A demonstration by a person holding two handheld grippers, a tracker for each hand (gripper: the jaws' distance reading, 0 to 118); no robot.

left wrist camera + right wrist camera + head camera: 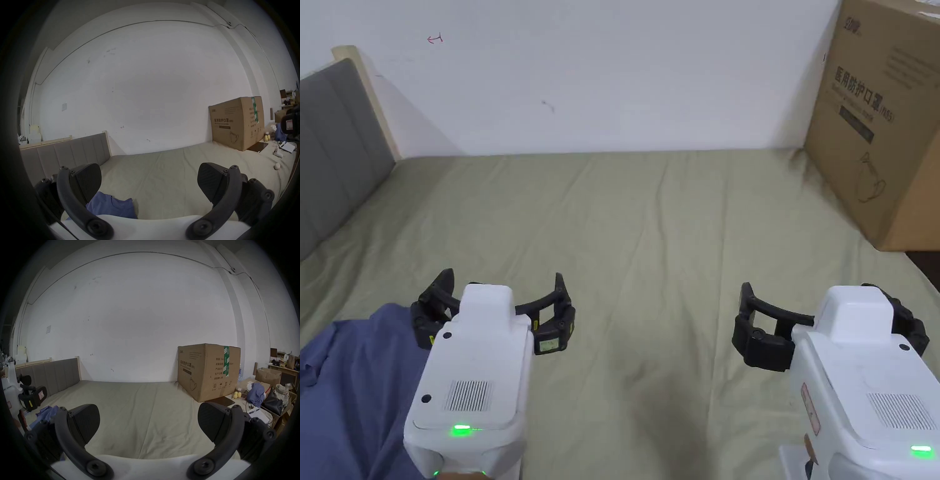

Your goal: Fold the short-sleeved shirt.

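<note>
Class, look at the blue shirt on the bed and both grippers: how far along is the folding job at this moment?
Done: nothing yet; the blue shirt lies rumpled at the near left of the bed. In hand: nothing; the left gripper hangs open by the shirt's edge, and the right gripper is open over bare sheet. Left: gripping the shirt, spreading it flat, and every fold.

Three cameras over one bed, all facing the far wall

The head view looks steeply down on the bed sheet [650, 237] from close above. Both gripper views sit low and near the sheet, looking level toward the white wall [146, 97]; all three share the cardboard box [209, 371] at the right and the grey headboard [65, 154] at the left.
</note>
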